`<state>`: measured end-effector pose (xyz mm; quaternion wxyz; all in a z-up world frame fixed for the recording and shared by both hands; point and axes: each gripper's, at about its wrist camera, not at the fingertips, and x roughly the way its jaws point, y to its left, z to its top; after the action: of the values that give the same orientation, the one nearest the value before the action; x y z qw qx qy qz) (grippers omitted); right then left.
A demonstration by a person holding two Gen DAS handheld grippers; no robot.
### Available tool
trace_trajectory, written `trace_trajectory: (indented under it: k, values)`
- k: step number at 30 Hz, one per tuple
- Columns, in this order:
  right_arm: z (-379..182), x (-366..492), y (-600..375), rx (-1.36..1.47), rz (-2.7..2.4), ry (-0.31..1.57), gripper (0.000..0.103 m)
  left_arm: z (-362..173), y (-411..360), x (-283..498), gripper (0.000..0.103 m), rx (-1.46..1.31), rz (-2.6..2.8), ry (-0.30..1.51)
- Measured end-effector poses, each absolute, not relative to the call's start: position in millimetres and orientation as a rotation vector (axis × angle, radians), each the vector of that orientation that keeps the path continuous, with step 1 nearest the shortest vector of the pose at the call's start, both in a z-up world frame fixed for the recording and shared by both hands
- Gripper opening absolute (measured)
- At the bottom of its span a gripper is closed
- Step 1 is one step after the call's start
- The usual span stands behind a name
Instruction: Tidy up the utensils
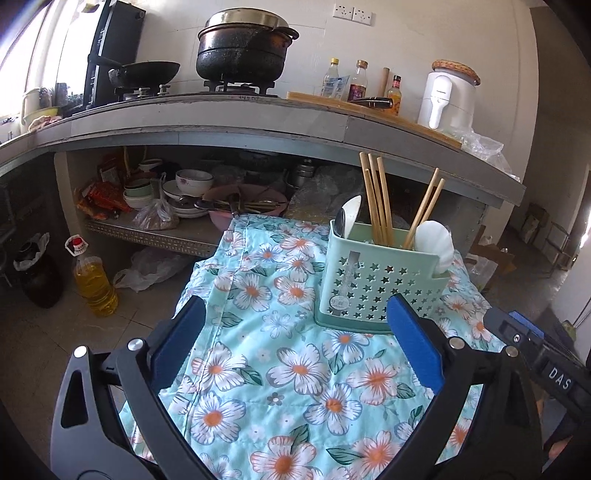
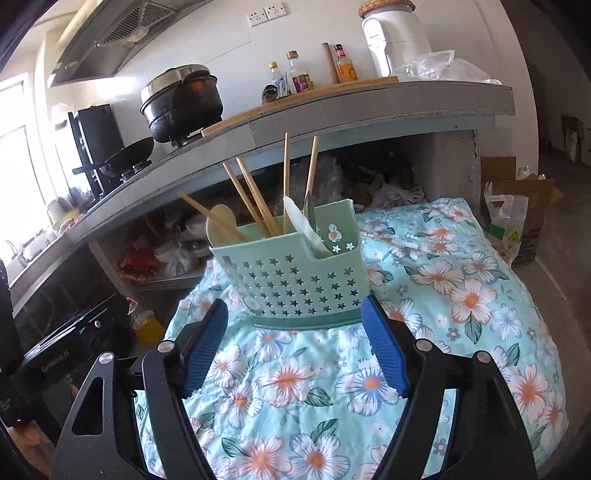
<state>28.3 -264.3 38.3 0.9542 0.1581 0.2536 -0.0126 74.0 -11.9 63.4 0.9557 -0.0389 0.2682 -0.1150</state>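
The left wrist view takes in more of the kitchen to the left: a bottle of yellow cooking oil (image 1: 95, 286) on the floor, stacked bowls (image 1: 186, 192) on the low shelf under the counter, and a black wok (image 1: 149, 72) beside a large blackened pot (image 1: 242, 50) on the stove. At its right edge it also catches the body of the right gripper (image 1: 535, 347), seen only in part there. The right wrist view shows instead the far right of the room, with a cardboard box (image 2: 524, 218) and a plastic bag (image 2: 504, 218) on the floor, and a range hood (image 2: 122, 33) above the stove.

The utensil holder (image 1: 380, 284), a mint-green plastic caddy pierced with star holes, stands upright on a floral cloth (image 1: 288, 369). Wooden chopsticks (image 1: 376, 199) lean in its middle section, a white spoon (image 1: 434, 243) sits at its right end, and another white spoon (image 1: 351, 214) with a metal one stands at its left end.

The left gripper (image 1: 295, 325) has its jaws spread wide with nothing between them; the holder lies just beyond and to the right, close to the right finger's blue pad. In its own view the right gripper (image 2: 295, 332) is likewise released and empty, the holder standing just beyond, centred between the fingertips.
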Motion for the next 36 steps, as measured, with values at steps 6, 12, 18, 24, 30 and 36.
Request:
trace_trajectory:
  k: [6, 12, 18, 24, 30, 36]
  values:
    - [32.1, 26.2, -271.3, 0.315, -0.046, 0.53, 0.081, 69.1, -23.0, 76.3, 0.095, -0.047, -0.167, 0.551]
    - [31.4, 26.0, -278.4, 0.318, -0.06, 0.53, 0.084, 72.0, -35.5, 76.7, 0.095, -0.009, -0.1, 0.542]
    - [27.4, 26.1, -285.3, 0.328, -0.07, 0.54, 0.086, 73.7, -46.0, 76.9, 0.095, 0.026, -0.079, 0.535]
    - [26.8, 24.7, -287.3, 0.325, -0.076, 0.536, 0.089, 75.6, -51.0, 78.0, 0.095, 0.034, -0.069, 0.551]
    - [27.2, 24.8, -288.0, 0.323, -0.079, 0.538, 0.089, 74.4, -56.0, 79.7, 0.095, 0.067, -0.043, 0.582]
    - [27.8, 24.7, -285.0, 0.313, -0.081, 0.54, 0.089, 72.1, -58.9, 79.8, 0.095, 0.096, -0.041, 0.607]
